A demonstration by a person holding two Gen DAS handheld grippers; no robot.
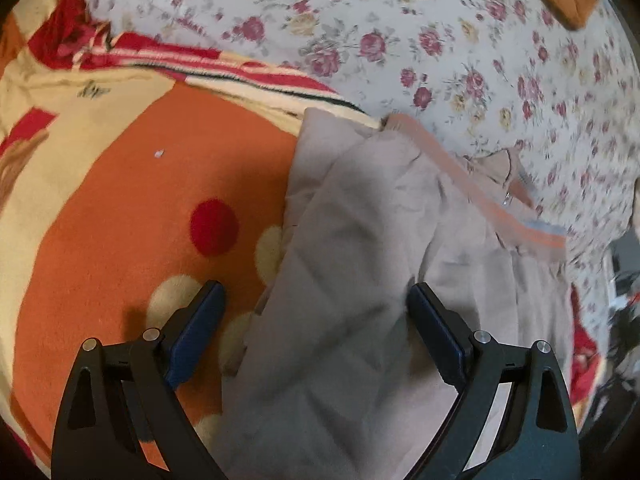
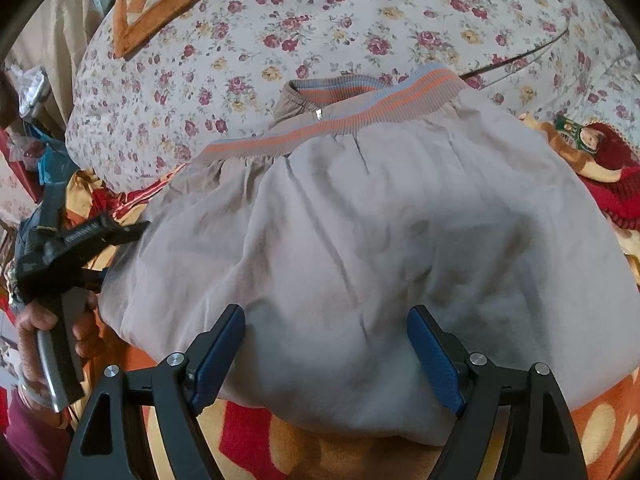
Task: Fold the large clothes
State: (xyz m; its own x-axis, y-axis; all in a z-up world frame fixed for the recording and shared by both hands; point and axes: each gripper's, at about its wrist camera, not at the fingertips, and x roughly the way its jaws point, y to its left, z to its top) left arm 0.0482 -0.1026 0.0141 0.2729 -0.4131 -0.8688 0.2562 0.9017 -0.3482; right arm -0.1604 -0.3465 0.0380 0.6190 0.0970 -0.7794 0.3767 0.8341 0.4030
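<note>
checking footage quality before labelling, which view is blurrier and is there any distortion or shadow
Left wrist view: motion-smeared, worst on the floral sheet; the garment is soft. Right wrist view: sharper, waistband ribbing crisp. Both: fisheye bending, dark corners, soft shadow near the fingers.

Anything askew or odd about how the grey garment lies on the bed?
Nothing damaged. The grey garment lies rumpled, and its striped ribbed hem runs slanted and partly doubled over on the floral sheet, so the fold looks uneven.

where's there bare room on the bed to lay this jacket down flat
The orange blanket is bare beside the grey jacket, up to the red striped edge. The flowered sheet is bare from the jacket's striped hem to the orange cushion. It is crowded at the clutter off the bed.
</note>
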